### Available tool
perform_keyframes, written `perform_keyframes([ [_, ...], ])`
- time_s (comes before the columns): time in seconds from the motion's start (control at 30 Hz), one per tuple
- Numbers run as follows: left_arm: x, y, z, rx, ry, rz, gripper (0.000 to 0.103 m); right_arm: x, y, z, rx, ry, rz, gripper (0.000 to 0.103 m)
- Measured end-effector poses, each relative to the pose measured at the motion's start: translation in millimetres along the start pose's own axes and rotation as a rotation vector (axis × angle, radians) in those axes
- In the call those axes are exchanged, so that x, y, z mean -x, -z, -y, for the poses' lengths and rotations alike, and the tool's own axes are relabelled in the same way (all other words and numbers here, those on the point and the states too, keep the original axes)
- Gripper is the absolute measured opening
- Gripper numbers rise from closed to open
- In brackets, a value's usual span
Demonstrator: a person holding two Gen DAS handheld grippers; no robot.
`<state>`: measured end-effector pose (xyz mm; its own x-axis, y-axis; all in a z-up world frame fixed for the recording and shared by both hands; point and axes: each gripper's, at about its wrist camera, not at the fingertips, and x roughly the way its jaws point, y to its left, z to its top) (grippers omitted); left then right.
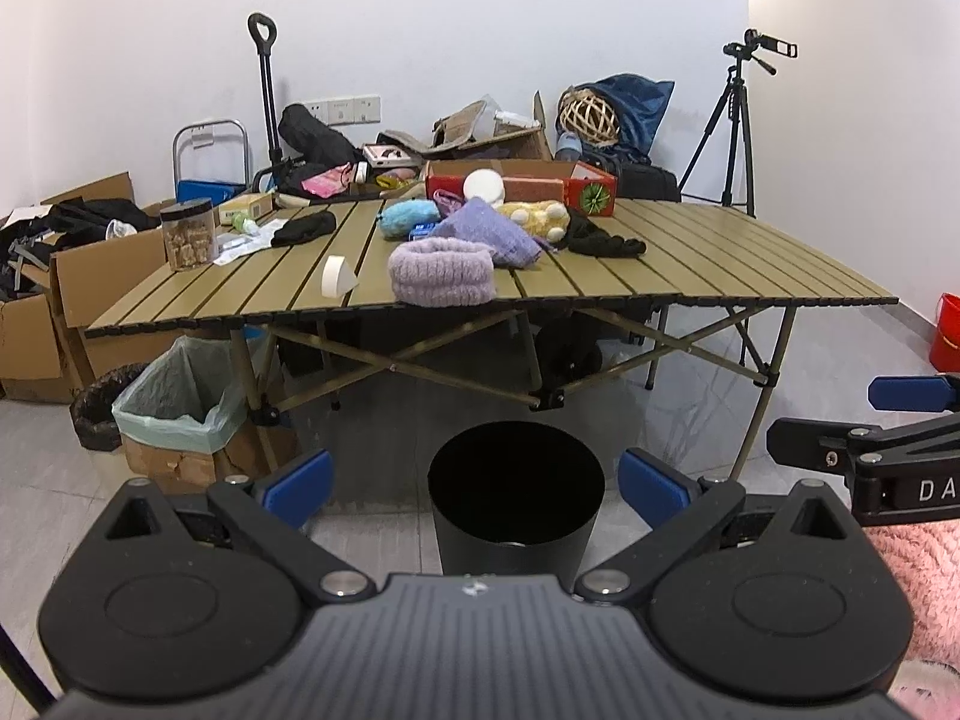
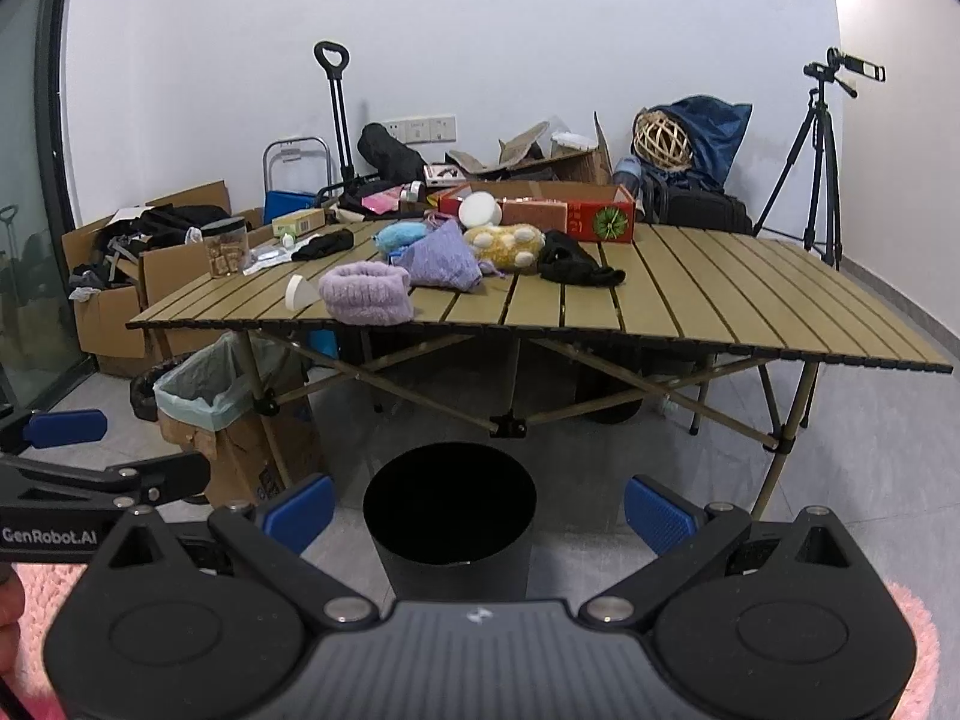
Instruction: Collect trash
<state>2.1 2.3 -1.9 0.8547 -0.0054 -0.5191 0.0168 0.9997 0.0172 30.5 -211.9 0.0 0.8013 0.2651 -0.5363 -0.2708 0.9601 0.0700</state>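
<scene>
Both tools wide open, holding nothing: left tool and right tool hang low over the floor, each framing the black bin at 12 o'clock. Up on the tabletop, a white tape roll sits at 11 o'clock beside the purple knit band.

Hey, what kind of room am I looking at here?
Probably a spare room used as a makeshift recording or storage space, not a lived-in one. A folding camp table piled with soft toys stands on a bare tiled floor, open cardboard boxes line the wall, and a camera on a tripod faces the table.
</scene>
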Motion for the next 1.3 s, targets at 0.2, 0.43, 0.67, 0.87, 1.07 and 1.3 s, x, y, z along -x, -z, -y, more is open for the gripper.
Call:
perform_keyframes([
  [0.2,-2.4,1.7,-1.8,0.003,-0.001,-0.016,0.103,-3.1,-0.1,0.4,-0.007,-0.002,-0.018,0.103],
  [0.43,-4.4,2.3,0.8,-0.002,0.003,-0.031,0.103,-4.8,1.2,-0.8,-0.005,-0.005,-0.030,0.103],
  [0.67,-7.5,0.9,-0.1,-0.001,0.004,-0.043,0.103,-7.1,1.7,-1.3,-0.006,-0.007,-0.042,0.103],
  [0.87,-8.4,2.3,0.0,0.000,0.005,-0.045,0.103,-8.7,1.9,-1.5,-0.005,-0.008,-0.045,0.103],
  [1.07,-8.7,2.2,-0.2,-0.001,0.005,-0.045,0.103,-8.8,1.9,-1.5,-0.005,-0.008,-0.045,0.103],
  [1.3,-8.6,2.3,0.1,-0.001,0.005,-0.045,0.103,-8.8,2.3,-1.5,-0.005,-0.008,-0.045,0.103],
])
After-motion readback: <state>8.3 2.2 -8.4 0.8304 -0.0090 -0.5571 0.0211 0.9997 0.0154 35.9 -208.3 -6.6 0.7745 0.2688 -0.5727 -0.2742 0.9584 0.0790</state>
